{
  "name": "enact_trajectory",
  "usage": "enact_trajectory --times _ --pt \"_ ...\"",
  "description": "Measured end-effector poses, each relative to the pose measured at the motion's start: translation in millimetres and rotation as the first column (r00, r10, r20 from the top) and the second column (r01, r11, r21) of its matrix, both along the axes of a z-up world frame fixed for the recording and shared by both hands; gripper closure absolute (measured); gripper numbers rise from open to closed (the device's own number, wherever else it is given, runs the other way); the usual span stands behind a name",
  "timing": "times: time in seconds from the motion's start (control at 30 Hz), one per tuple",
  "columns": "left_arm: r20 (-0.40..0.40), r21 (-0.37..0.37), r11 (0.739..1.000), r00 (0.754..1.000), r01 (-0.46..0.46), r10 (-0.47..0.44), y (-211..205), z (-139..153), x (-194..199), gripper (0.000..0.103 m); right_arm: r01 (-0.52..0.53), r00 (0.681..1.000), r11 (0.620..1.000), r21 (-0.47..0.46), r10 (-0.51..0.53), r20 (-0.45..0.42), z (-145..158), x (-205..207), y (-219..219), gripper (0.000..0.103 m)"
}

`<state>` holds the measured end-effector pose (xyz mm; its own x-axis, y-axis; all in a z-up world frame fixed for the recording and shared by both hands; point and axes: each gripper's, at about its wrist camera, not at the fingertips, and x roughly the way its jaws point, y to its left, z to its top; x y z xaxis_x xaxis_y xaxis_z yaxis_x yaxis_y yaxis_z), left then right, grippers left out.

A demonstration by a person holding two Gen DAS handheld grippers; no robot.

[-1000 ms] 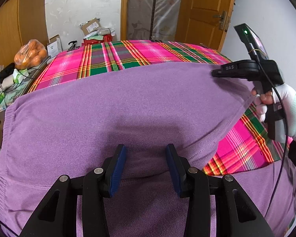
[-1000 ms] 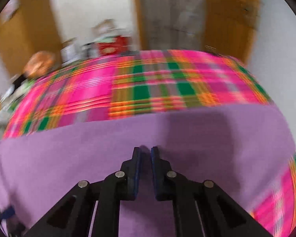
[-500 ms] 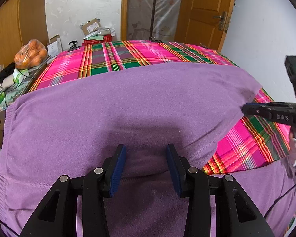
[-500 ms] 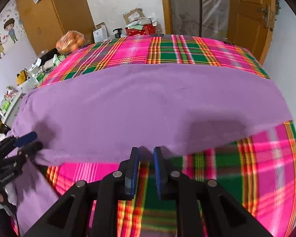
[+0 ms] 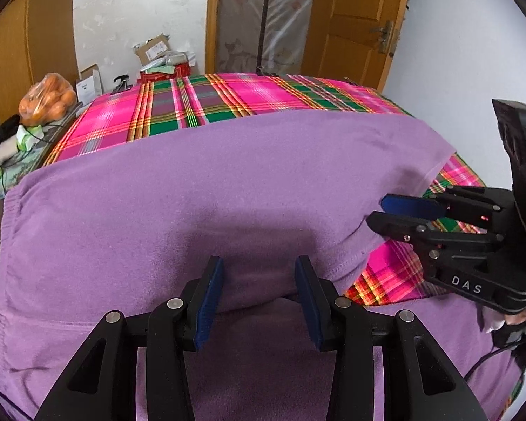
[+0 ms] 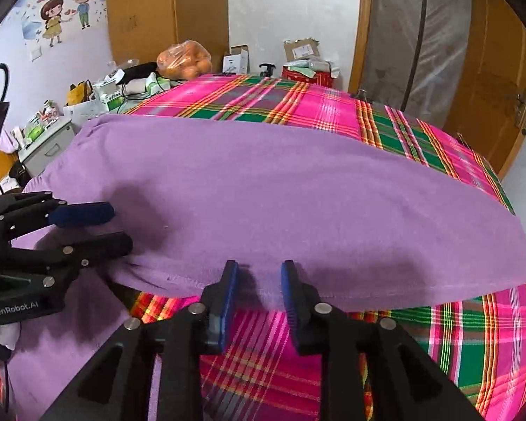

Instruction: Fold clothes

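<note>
Item: purple garment (image 5: pixel 200 189), soft fleece-like knit with a matte nap, a stitched hem along its near edge and a ribbed band at the left of the left wrist view. We find it spread across the centre of both frames on a bed, one layer folded over another; a second purple layer shows at the bottom of the left wrist view, under the fold. We judge it lies flat so that the fold edge can be taken up at two spots at once.

Item: plaid bedspread (image 5: pixel 207 105), woven, in pink, green and orange stripes, smooth and taut; it fills the upper centre and lower right of the frames and serves as the work surface.

Item: left gripper (image 5: pixel 259 298), black frame with blue ribbed pads. Its jaws stand partly apart at the lower centre of its own view, straddling a raised hump of the folded edge; we see no pressing on the cloth.

Item: right gripper (image 6: pixel 257 298), same build. Its jaws are opening at the lower centre of its view, set at the stitched hem with cloth just between the tips and no pinch that we can see. We judge both are lined up along the same edge for the next fold.

Item: bag of oranges (image 5: pixel 47 98), thin clear plastic, rounded fruit, upper left, beside the bed.
</note>
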<state>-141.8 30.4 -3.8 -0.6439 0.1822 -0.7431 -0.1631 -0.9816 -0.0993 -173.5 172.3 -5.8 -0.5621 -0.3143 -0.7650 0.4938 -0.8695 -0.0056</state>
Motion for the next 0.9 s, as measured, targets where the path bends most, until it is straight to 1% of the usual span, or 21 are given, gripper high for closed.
enact_trajectory --times 0.1,0.17,0.23,0.33,0.37,0.43,0.47,0.53,0.6,0.67,0.77,0.87,0.9 --pt "-0.001 -0.004 1.000 1.000 -0.003 0.003 0 1 1 0.059 0.005 1.000 1.000 -0.027 -0.005 0.018 0 -3 5 0.074" --pt "-0.008 -0.003 1.000 1.000 -0.020 0.020 -5 3 3 0.059 0.011 1.000 1.000 -0.011 -0.011 0.009 -1 -4 2 0.074" --pt "-0.024 -0.019 0.998 0.998 -0.062 0.062 -11 6 7 0.058 0.017 1.000 1.000 0.012 -0.017 -0.005 -2 -6 -2 0.072" --pt "-0.057 -0.035 0.986 0.986 -0.161 0.159 -28 13 10 0.058 0.031 0.999 0.999 0.033 -0.031 -0.017 -3 -6 -4 0.065" --pt "-0.061 -0.028 0.978 0.977 -0.207 0.205 -38 14 10 0.058 0.035 0.999 0.999 0.027 -0.034 -0.012 -3 -7 -3 0.064" --pt "-0.053 -0.008 0.964 0.963 -0.266 0.265 -54 15 10 0.058 0.037 0.999 0.999 -0.002 -0.037 0.008 -3 -10 1 0.063" --pt "-0.050 -0.003 0.950 0.948 -0.314 0.313 -66 15 10 0.058 0.038 0.999 0.999 -0.007 -0.038 0.012 -3 -11 2 0.063" --pt "-0.045 0.004 0.926 0.925 -0.379 0.378 -84 19 9 0.058 0.039 0.999 0.999 -0.002 -0.039 0.009 -3 -11 1 0.063" --pt "-0.039 0.022 0.895 0.894 -0.446 0.447 -107 24 9 0.058 0.040 0.999 0.999 0.009 -0.040 0.002 -3 -10 0 0.063" --pt "-0.044 0.044 0.865 0.864 -0.500 0.502 -128 36 15 0.058 0.041 0.999 0.999 0.010 -0.041 0.001 -3 -11 1 0.062" --pt "-0.054 0.043 0.846 0.844 -0.532 0.534 -146 54 24 0.058 0.041 0.999 0.999 -0.010 -0.041 0.014 -4 -13 4 0.062" --pt "-0.046 0.050 0.845 0.844 -0.533 0.535 -157 70 38 0.058 0.042 0.999 0.999 -0.011 -0.042 0.014 -4 -13 3 0.062" --pt "-0.051 0.047 0.846 0.845 -0.531 0.533 -156 71 40 0.058 0.043 0.999 0.999 -0.011 -0.043 0.014 -4 -13 3 0.062"
